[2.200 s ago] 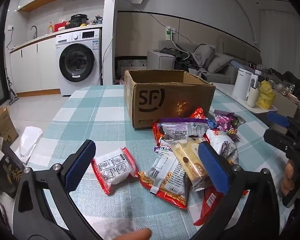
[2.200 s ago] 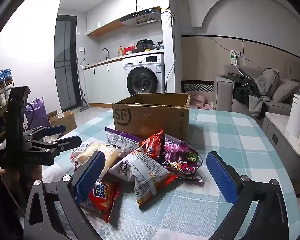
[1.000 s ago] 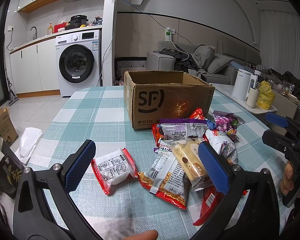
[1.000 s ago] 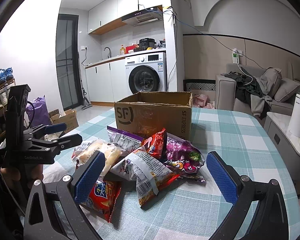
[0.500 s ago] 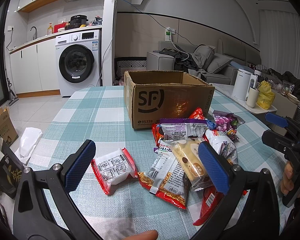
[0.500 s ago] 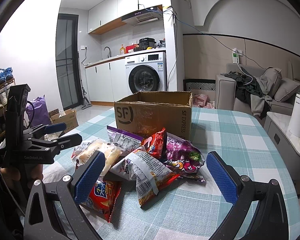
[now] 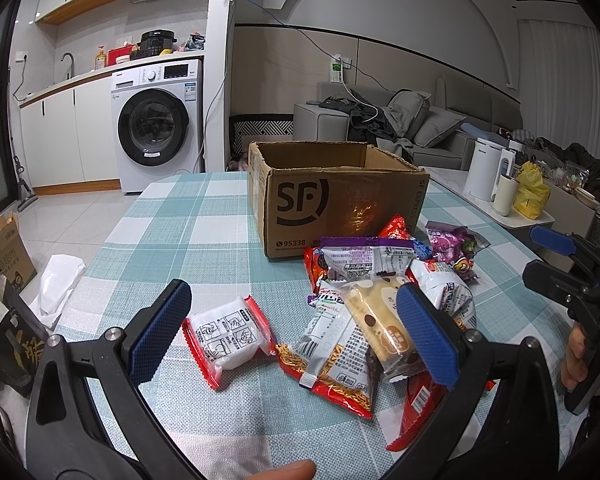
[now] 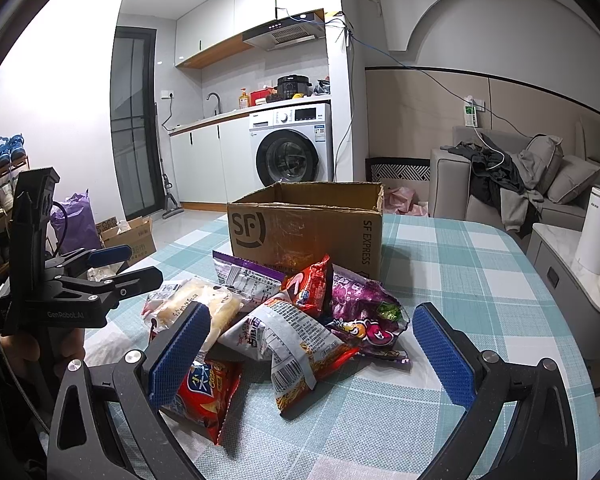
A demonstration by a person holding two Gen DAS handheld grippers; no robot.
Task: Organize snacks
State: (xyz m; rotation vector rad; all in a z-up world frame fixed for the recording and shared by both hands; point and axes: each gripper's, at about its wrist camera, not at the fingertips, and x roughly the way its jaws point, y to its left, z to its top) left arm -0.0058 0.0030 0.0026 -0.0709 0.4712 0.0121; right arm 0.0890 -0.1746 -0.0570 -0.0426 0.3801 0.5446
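Room: kitchen washer, sofa.
Table: box, snacks heaped in front.
Grippers: left gripper and right gripper wide, empty.
Change: apparently none.

Left gripper is hovering low, jaws spread wide, blue pads facing each other, nothing between them. Right gripper is hovering likewise, jaws gaping, gripping nothing. A hand is wrapping the right gripper's handle; another hand is clasping the left one's. Both are pointing forward, level.

Snack packets lie heaped before the box on the table.
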